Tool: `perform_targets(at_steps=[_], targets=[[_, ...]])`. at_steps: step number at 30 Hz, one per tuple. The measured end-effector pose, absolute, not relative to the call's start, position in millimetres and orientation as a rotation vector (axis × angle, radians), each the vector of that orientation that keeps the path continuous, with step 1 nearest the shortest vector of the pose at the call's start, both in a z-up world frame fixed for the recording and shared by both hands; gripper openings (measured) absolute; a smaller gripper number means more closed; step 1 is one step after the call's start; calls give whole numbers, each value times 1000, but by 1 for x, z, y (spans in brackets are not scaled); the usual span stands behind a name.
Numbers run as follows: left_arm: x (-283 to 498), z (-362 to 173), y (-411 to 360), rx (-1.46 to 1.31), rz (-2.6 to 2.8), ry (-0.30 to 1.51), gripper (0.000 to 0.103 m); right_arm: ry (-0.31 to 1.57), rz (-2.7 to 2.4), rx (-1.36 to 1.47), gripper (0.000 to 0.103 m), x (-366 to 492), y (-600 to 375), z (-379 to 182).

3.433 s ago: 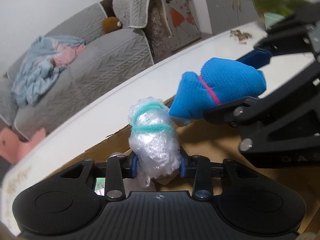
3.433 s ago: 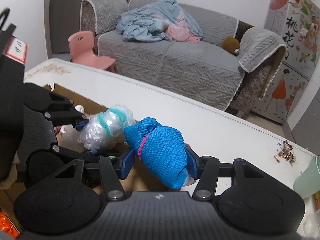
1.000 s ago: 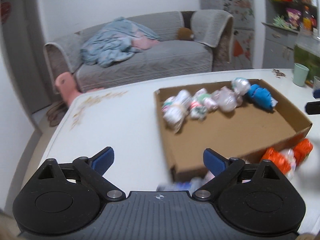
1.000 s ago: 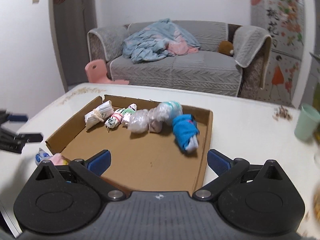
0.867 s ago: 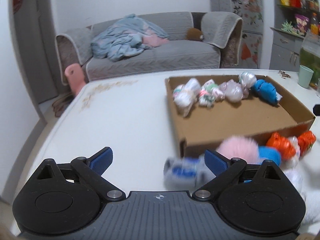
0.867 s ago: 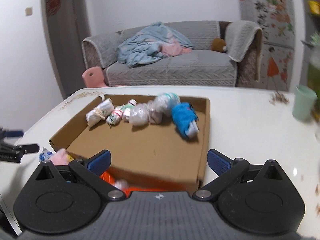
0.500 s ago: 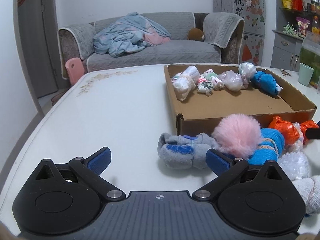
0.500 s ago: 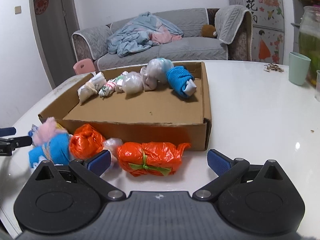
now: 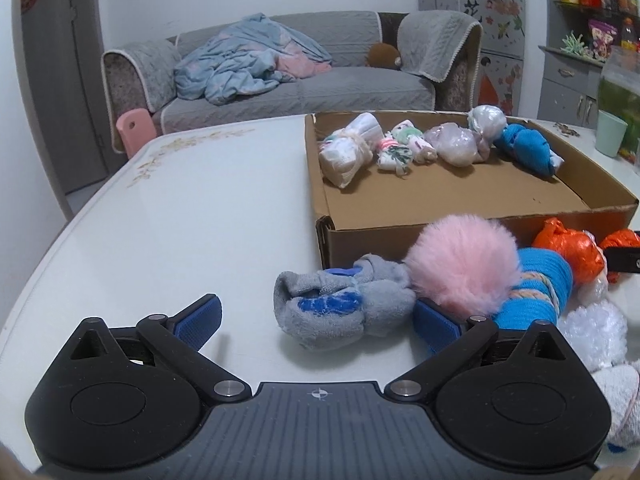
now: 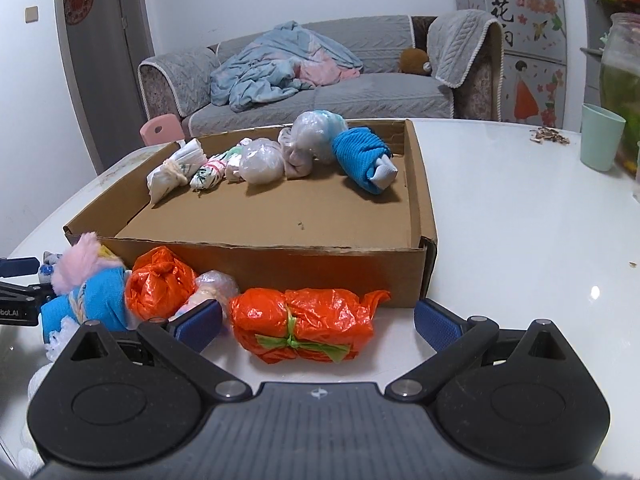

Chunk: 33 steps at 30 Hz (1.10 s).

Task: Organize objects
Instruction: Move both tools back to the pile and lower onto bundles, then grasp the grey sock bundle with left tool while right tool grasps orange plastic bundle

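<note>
Behind our white table (image 9: 200, 200) sits the grey sofa; since a moment ago we have dropped both bundles into the cardboard box (image 10: 280, 256) and pulled back low. Now our left gripper (image 9: 316, 320) spreads around the grey sock roll (image 9: 340, 312), and our right gripper (image 10: 318, 322) spreads around the orange bag bundle (image 10: 304, 324), next to be boxed.

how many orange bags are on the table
2, both outside the box, against its near wall. One tied with a green band lies between the right gripper's open jaws; a rounder one sits to its left. Others may be hidden.
</note>
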<state>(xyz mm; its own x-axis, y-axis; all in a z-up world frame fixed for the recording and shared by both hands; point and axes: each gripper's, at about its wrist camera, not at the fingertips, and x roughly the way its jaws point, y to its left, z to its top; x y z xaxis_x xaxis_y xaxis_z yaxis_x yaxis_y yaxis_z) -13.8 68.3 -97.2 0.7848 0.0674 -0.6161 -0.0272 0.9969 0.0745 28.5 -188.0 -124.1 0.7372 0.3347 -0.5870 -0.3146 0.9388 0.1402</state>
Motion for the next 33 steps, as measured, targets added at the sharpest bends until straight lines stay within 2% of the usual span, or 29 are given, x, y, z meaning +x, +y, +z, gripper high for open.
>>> perform_targets(at_steps=[1, 2, 4, 5, 7, 10, 33], targets=[[-13, -97, 69, 50, 43, 669, 98, 653, 355, 32, 90, 28, -187, -124], [-12, -98, 70, 34, 31, 671, 97, 659, 354, 30, 77, 29, -187, -125], [-11, -100, 71, 2, 4, 681, 82, 658, 349, 31, 65, 28, -186, -125], [-12, -101, 72, -13, -11, 686, 76, 654, 344, 35, 63, 27, -187, -125], [-14, -101, 69, 6, -3, 674, 69, 651, 351, 41, 62, 28, -188, -124], [-17, -100, 69, 6, -6, 670, 67, 645, 355, 49, 61, 27, -189, -124], [-49, -80, 77, -8, 7, 622, 66, 580, 372, 85, 61, 14, -203, -118]])
